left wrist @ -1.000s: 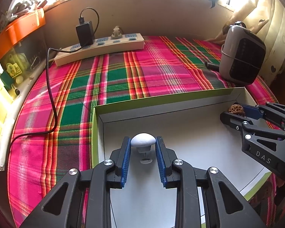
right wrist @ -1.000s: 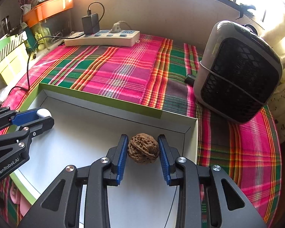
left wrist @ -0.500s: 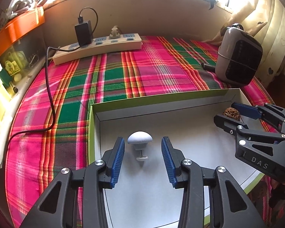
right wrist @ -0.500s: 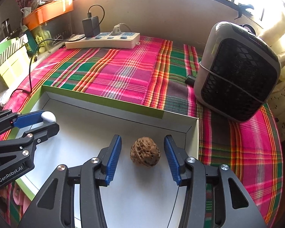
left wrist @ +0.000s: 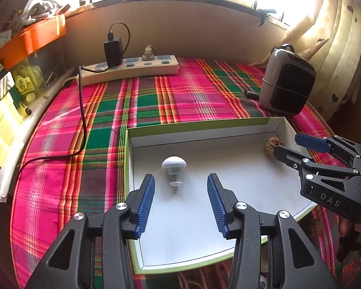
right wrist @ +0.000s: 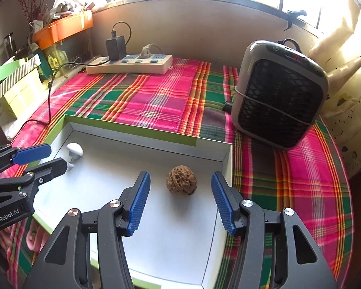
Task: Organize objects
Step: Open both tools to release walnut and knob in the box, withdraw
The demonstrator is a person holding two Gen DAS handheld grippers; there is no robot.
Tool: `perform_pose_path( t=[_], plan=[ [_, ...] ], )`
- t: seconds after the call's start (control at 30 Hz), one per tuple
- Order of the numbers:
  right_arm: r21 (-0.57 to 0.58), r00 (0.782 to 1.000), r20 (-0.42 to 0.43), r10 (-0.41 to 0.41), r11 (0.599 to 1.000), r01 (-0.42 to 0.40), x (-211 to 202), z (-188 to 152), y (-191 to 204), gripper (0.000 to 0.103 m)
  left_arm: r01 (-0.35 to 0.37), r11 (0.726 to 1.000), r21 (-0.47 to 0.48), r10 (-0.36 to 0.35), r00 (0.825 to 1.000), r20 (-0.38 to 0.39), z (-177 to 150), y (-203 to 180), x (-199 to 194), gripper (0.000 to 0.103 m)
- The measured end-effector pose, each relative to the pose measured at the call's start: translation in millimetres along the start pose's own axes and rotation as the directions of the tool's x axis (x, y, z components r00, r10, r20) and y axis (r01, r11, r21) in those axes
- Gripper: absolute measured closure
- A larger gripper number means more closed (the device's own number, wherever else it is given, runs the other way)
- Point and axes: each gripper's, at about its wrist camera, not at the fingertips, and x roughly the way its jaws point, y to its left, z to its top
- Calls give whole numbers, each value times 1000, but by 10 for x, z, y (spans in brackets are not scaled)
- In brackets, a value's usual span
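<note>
White tray (left wrist: 228,142): the left gripper (left wrist: 180,200), fingers just spread wide and empty, sits behind the white mushroom-shaped knob (left wrist: 173,166) near the tray's left wall. Right view: the right gripper (right wrist: 180,200), also just opened, frees the walnut (right wrist: 181,180) near the far right corner; best withdrawn straight back.

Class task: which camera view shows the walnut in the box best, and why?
The right wrist view: the walnut lies large and unobstructed between the right gripper's open jaws. In the left wrist view it is small, far off, partly behind that gripper's finger.

R gripper (right wrist: 180,200) jaws just opened | walnut (right wrist: 181,184) free, prob. resting in box (right wrist: 142,134)
</note>
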Motion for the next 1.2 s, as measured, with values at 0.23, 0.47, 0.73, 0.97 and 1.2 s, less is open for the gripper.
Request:
perform_pose_path(
  t=[0.23,0.47,0.73,0.97,1.2],
  plan=[
    [16,999,40,1,1000,-1,-270,-115,-6,49,0,1000,-5,0,1000,25,-103,-25,-192,58],
    [16,998,63,4,1000,-5,-498,-322,26,49,7,1000,-27,-6,999,50,-276,12,-413,58],
    [33,997,77,24,999,-26,-746,-625,99,48,9,999,-52,-7,998,55,-536,75,-567,57],
    [34,996,90,26,999,-29,-855,-783,178,46,21,997,-77,-17,999,45,-749,111,-628,57],
    [23,994,94,50,998,-52,-926,-923,279,45,42,996,-85,-38,998,41,-896,126,-669,55]
  ],
)
